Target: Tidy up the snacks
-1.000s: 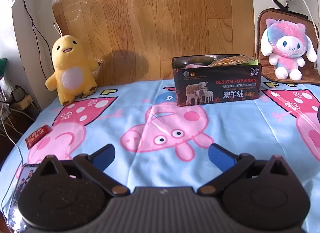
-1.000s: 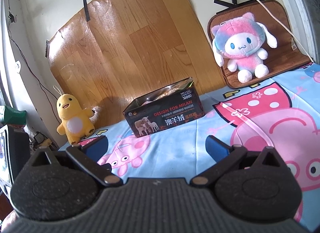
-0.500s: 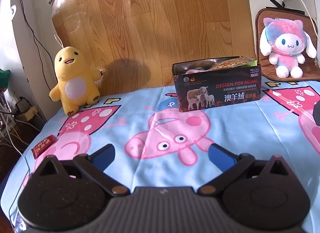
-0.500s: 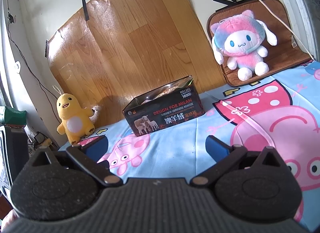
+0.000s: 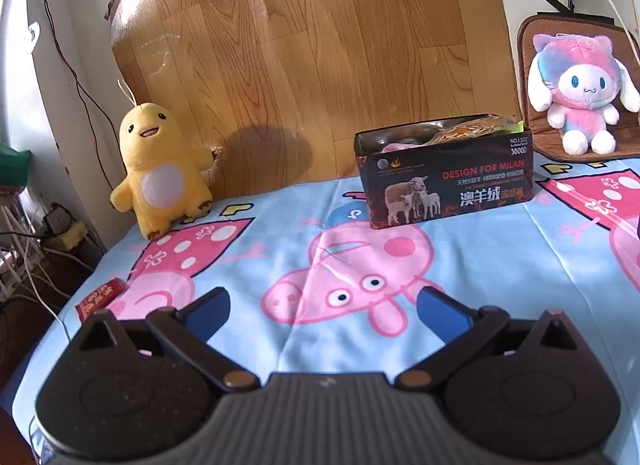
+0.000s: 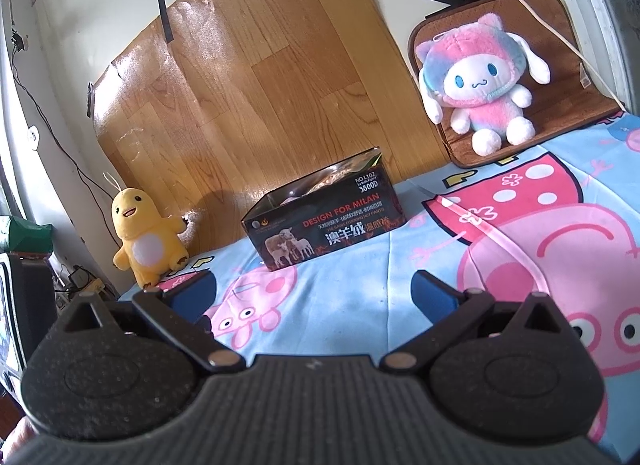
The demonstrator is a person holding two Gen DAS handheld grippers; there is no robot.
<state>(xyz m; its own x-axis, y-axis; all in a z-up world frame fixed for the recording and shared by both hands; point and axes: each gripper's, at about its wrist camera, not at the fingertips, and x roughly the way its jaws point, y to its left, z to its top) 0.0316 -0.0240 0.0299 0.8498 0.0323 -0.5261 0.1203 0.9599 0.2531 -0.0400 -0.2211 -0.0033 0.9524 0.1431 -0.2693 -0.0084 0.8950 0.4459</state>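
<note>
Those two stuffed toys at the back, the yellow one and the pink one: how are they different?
The yellow plush toy is one plain colour with a white belly; the pink and blue plush toy is mottled, with a white face and long white ears. The yellow one stands on the cartoon-pig sheet by the wooden panel; the pink one sits on a brown mat. They flank the open box. Both are upright, facing forward.

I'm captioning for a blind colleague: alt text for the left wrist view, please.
The open, empty left gripper hovers over a blue cartoon-pig bedsheet. Beyond it sits a black open-topped box holding snack packets, a yellow plush toy to its left, a small red packet near the sheet's left edge.
</note>
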